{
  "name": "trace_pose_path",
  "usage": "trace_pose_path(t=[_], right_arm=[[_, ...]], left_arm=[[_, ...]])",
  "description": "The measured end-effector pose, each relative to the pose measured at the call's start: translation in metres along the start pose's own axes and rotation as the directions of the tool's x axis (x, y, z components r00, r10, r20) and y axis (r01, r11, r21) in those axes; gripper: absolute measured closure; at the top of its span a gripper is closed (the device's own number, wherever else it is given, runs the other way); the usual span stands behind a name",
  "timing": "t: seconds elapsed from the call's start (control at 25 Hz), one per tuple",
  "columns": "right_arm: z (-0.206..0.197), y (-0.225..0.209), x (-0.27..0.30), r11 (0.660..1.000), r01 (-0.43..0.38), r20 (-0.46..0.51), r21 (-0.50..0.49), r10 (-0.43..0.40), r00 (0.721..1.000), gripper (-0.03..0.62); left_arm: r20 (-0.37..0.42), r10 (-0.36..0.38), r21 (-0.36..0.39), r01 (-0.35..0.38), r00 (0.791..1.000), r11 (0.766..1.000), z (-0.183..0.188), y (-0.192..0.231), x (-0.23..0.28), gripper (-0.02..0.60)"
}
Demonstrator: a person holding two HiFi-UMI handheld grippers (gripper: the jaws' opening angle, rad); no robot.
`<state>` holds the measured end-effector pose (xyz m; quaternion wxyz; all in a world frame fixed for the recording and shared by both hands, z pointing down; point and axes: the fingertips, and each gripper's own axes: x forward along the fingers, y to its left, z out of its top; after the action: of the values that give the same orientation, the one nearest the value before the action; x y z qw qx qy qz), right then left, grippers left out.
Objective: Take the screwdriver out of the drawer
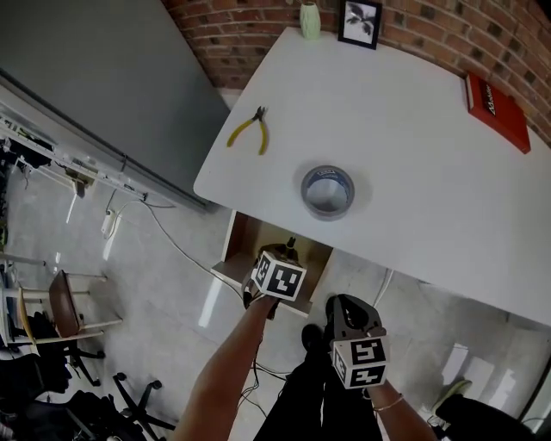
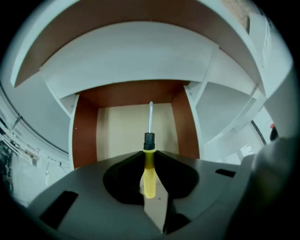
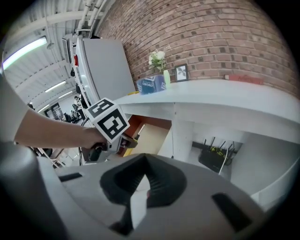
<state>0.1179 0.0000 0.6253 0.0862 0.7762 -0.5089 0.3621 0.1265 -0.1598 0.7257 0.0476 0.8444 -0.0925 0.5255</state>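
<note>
The white table (image 1: 413,129) stands against a brick wall (image 1: 258,26), above a pale, shiny floor (image 1: 155,284). On the table are one pair of yellow pliers (image 1: 250,131), one tape roll (image 1: 327,191), one red book (image 1: 498,112), one picture frame (image 1: 360,22) and one green vase (image 1: 310,19). The table's right part is cut off.

Under the table's near edge one drawer (image 1: 250,237) stands open. Just in front of that edge, over the drawer, the left gripper (image 2: 149,155) is clamped on the yellow handle of the single screwdriver (image 2: 149,176), with the shaft pointing into the drawer. In the head view the marker cube hides most of the tool.

The right gripper (image 3: 140,164), further out from the table's edge, holds nothing; its jaws are drawn together to a thin slit.
</note>
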Motion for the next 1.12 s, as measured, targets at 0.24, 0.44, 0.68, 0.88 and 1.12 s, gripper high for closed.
trace_pose_path(t=[0.24, 0.44, 0.68, 0.88, 1.12], right_arm=[[0.025, 0.002, -0.014, 1.000, -0.004, 0.034, -0.028, 0.004, 0.999, 0.592], [0.050, 0.010, -0.028, 0.999, -0.012, 0.063, -0.047, 0.015, 0.998, 0.592], [0.073, 0.024, -0.040, 0.996, -0.026, 0.091, -0.086, 0.034, 0.995, 0.592], [0.086, 0.034, -0.048, 0.994, -0.035, 0.101, -0.099, 0.045, 0.994, 0.592], [0.095, 0.043, -0.052, 0.992, -0.042, 0.100, -0.118, 0.053, 0.994, 0.592]], left_arm=[[0.063, 0.014, -0.029, -0.013, 0.998, 1.000, 0.010, 0.001, -0.044, 0.516], [0.124, 0.024, -0.106, -0.011, 0.992, 0.994, 0.019, 0.002, -0.084, 0.517], [0.167, 0.040, -0.091, -0.025, 0.985, 0.996, 0.023, -0.004, -0.125, 0.515], [0.155, 0.032, -0.083, -0.019, 0.987, 0.996, 0.014, -0.007, -0.141, 0.515], [0.162, 0.033, -0.121, -0.013, 0.986, 0.993, 0.004, -0.006, -0.156, 0.515]])
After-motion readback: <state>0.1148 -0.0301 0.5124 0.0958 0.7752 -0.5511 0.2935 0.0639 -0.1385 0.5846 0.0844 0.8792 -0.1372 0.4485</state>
